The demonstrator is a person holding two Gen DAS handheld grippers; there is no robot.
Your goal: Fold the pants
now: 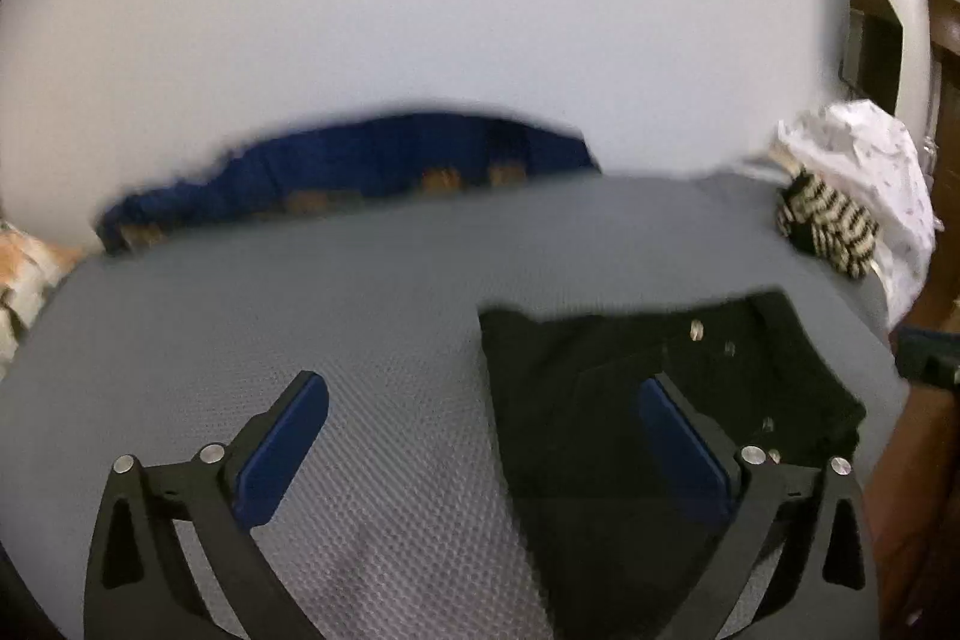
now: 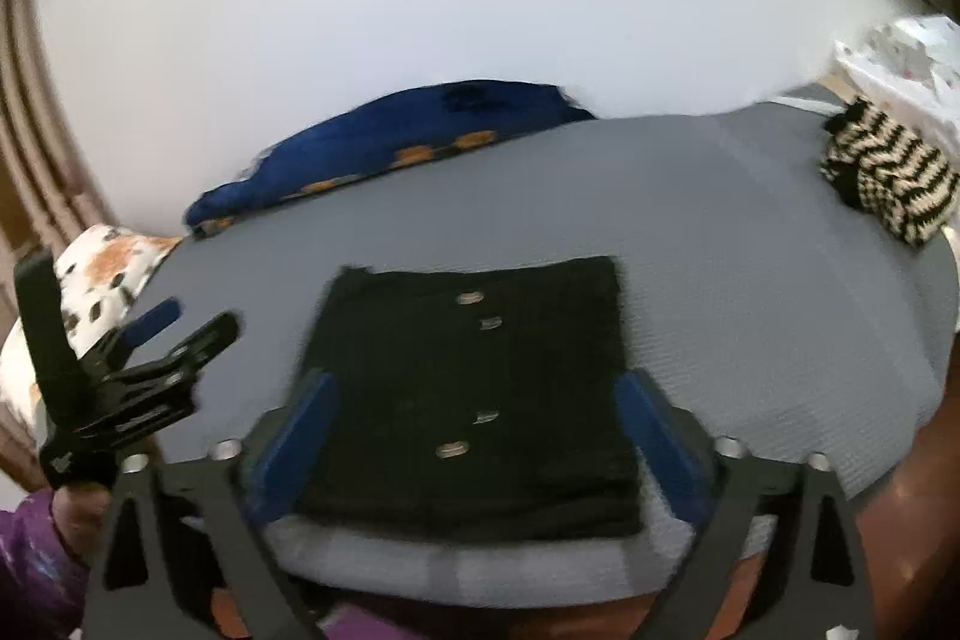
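Observation:
The black pants [image 2: 540, 316] lie folded into a flat square on the grey mat [image 2: 750, 280], with metal buttons showing on top. My right gripper [image 2: 477, 382] is open above them; its blue pads [image 2: 306, 430] stand at either side of the fold without touching it. In the left wrist view the pants [image 1: 600, 370] lie to the right. My left gripper [image 1: 483, 383] is open over the mat at their left edge, and its right finger [image 1: 678, 436] hangs over the cloth. The left gripper [image 2: 192, 322] also shows at the left of the right wrist view, empty.
A blue patterned cloth [image 2: 384, 136] lies along the mat's far edge. A black-and-cream striped cloth [image 2: 888, 178] and a white garment [image 1: 864, 166] sit at the far right. A white and orange spotted cloth [image 2: 108, 274] lies at the left. A purple sleeve [image 2: 30, 568] shows at lower left.

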